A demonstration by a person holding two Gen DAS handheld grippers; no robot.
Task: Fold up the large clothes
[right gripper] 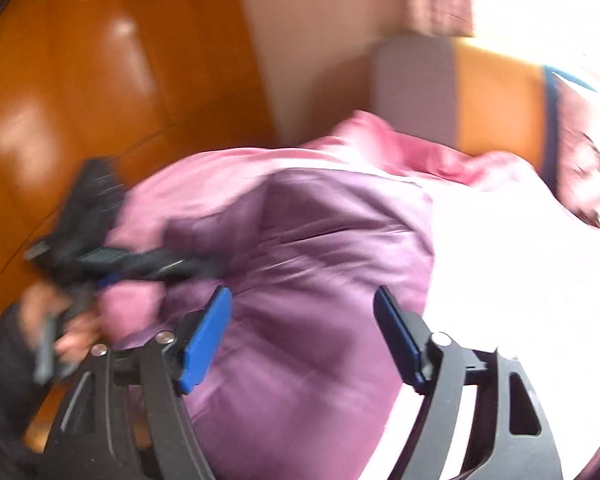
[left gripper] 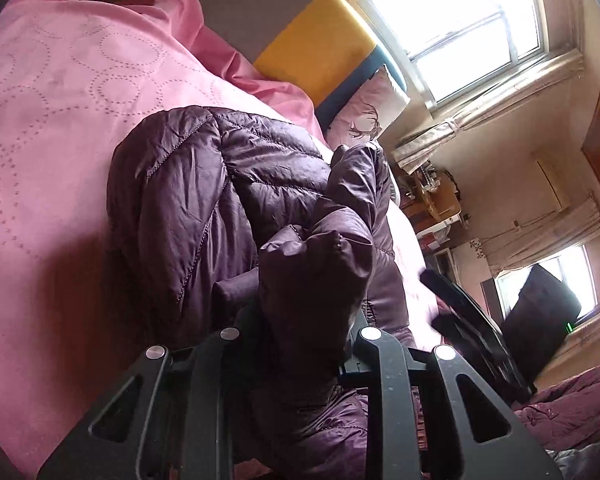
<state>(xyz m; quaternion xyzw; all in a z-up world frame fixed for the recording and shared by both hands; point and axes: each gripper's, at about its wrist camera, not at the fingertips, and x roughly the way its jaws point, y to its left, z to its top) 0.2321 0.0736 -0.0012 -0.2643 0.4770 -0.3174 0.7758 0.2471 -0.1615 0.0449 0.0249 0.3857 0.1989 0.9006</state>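
Left gripper [left gripper: 300,320] pinched a bunched sleeve of the purple puffer jacket [left gripper: 188,184] lying on the pink quilt [left gripper: 48,112], right gripper [right gripper: 300,336] hung spread above it, holding nothing; slick padding could slip out, undoing the fold.

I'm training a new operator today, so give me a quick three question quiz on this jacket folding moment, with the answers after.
1. True or false: the left gripper has a bunched part of the purple quilted jacket between its fingers.
2. Multiple choice: the right gripper is A) shut on the jacket, B) open above the jacket with its blue pads apart, C) shut on the deer-print pillow.
3. Fill in: the jacket lies on a ____ coloured bedcover.

Key
1. True; the fabric fills the gap between its fingers.
2. B; the right wrist view is blurred, but the pads are clearly spread.
3. Pink.
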